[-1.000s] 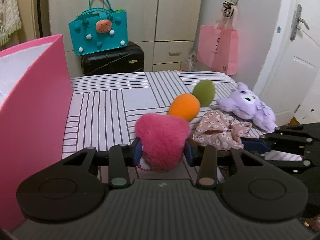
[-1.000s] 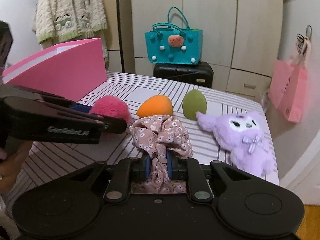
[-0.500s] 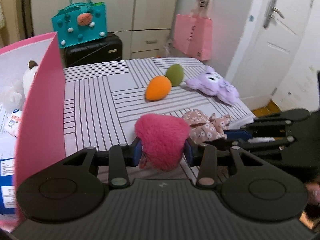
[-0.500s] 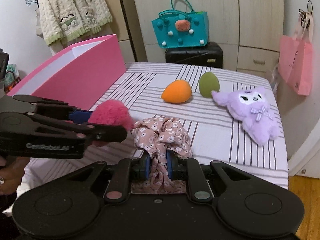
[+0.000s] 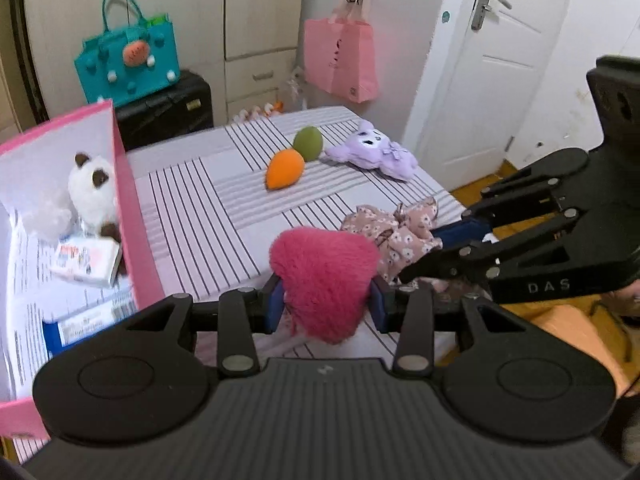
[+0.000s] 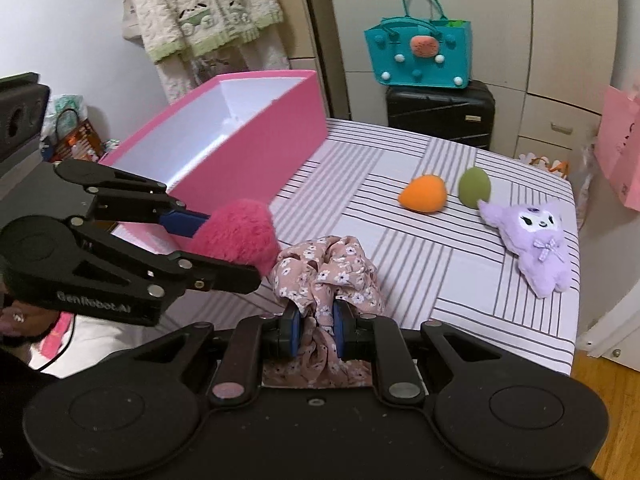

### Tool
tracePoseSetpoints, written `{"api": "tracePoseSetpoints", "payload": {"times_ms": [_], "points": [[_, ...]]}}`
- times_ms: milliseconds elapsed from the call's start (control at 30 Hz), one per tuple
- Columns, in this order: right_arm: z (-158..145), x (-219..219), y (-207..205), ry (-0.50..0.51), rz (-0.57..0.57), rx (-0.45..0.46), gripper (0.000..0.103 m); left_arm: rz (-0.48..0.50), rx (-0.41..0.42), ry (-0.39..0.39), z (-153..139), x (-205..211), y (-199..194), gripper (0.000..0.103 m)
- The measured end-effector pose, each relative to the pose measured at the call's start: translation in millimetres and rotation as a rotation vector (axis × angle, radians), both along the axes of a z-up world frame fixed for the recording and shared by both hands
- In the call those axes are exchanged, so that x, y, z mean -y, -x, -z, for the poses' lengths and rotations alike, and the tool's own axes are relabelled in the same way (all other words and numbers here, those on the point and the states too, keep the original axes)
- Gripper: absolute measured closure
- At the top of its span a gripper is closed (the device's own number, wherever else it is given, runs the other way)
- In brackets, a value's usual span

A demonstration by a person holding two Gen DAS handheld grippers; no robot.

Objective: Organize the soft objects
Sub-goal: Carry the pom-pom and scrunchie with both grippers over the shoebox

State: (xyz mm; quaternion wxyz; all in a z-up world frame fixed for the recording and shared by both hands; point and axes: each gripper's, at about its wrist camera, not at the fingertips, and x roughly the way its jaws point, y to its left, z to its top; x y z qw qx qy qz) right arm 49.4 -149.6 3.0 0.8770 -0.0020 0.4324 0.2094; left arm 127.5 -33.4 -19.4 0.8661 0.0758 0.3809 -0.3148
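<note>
My left gripper (image 5: pixel 325 306) is shut on a fluffy pink pompom (image 5: pixel 325 282), held above the striped bed (image 5: pixel 224 216); the same pompom (image 6: pixel 236 236) shows in the right wrist view beside the left gripper (image 6: pixel 224 248). My right gripper (image 6: pixel 314 326) is shut on a floral pink scrunchie (image 6: pixel 326 268), also lifted off the bed; the scrunchie (image 5: pixel 394 232) hangs just right of the pompom. A pink box (image 5: pixel 128 216) stands at the left with a white-and-brown plush cat (image 5: pixel 94 192) inside. An orange sponge (image 5: pixel 285 168), a green sponge (image 5: pixel 308 143) and a purple plush (image 5: pixel 372 152) lie on the bed.
A teal bag (image 5: pixel 128 64) sits on a black suitcase (image 5: pixel 168 112) behind the bed. A pink paper bag (image 5: pixel 340 60) hangs by the white door (image 5: pixel 492 64). Papers and small boxes (image 5: pixel 86 266) lie in the pink box. A knit garment (image 6: pixel 200 8) hangs on the wall.
Both grippers have risen with their loads, the pompom and the scrunchie. The left view has swung so that the inside of the pink box and the plush cat now show.
</note>
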Motion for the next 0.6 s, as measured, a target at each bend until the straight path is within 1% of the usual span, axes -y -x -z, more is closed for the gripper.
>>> {"api": "tracePoseSetpoints", "payload": {"times_ms": [133,233,300,433,600], "points": [[-17.9,-7.2,4.4,-0.003,-0.022,0.003,0.084,0.013,-0.096,0.054,-15.0,-23.9,-3.4,0.062],[-31.0,-15.5,5.7,-0.003,-0.04,0.013,0.084,0.011,-0.106,0.073,-29.1,-42.4,-1.3,0.062],[-37.4,-21.8,4.6,-0.01,-0.055,0.018,0.084,0.008,-0.107,0.078,-38.0,-53.6,1.2,0.062],[-49.2,-38.9,-1.0,-0.038,-0.109,0.024,0.084,-0.011,-0.07,0.072,-55.4,-78.8,10.1,0.062],[-56.6,-61.2,-11.5,-0.075,-0.17,0.046,0.084,-0.063,-0.04,0.083,-66.1,-110.3,12.7,0.062]]}}
